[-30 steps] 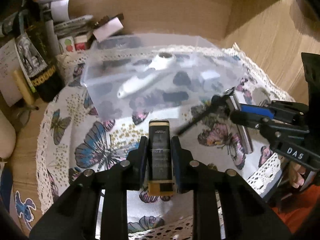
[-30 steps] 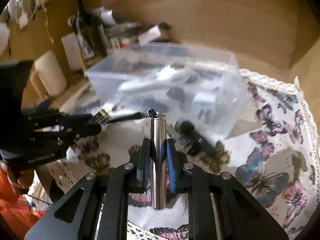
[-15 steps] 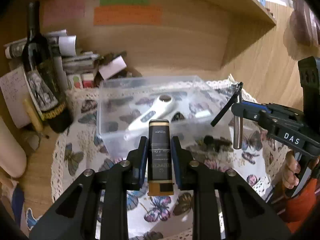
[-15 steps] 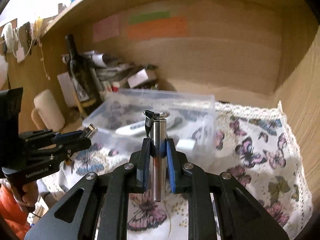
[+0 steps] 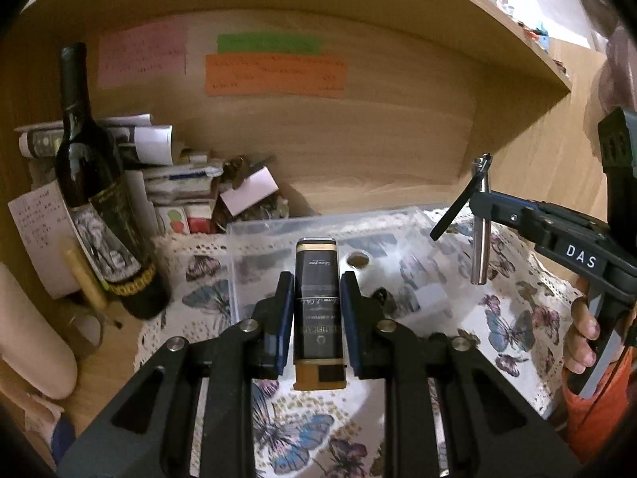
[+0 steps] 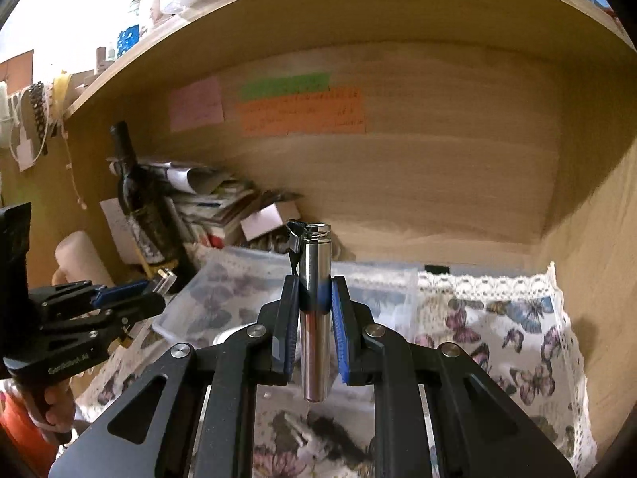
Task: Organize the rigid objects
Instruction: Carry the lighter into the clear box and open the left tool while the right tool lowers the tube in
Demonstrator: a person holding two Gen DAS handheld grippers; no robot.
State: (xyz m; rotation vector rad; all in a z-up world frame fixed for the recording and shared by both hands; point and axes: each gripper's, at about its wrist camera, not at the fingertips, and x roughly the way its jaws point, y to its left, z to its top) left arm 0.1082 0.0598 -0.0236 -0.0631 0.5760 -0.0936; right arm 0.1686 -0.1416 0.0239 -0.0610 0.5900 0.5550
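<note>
My left gripper (image 5: pixel 316 318) is shut on a black and gold rectangular tin (image 5: pixel 316 302), held lengthwise above the butterfly cloth (image 5: pixel 302 430). My right gripper (image 6: pixel 314 318) is shut on a shiny metal cylinder (image 6: pixel 314 318) with a black strap at its top. In the left wrist view that cylinder (image 5: pixel 479 239) hangs upright in the right gripper (image 5: pixel 483 203) at the right. A clear plastic box (image 5: pixel 330 239) lies ahead of both grippers; a white device (image 6: pixel 223 336) shows inside it. The left gripper (image 6: pixel 159 283) appears at the left of the right wrist view.
A dark wine bottle (image 5: pixel 95 199) stands at the left by a heap of papers and small boxes (image 5: pixel 187 183). Coloured notes (image 5: pixel 274 67) hang on the wooden back wall. A wooden side wall (image 6: pixel 597 279) closes the right. A dark object (image 6: pixel 330 438) lies on the cloth below the cylinder.
Both grippers have risen and tilted up with their loads, so the box now sits lower in view and the back wall shows. The grips are unchanged.
</note>
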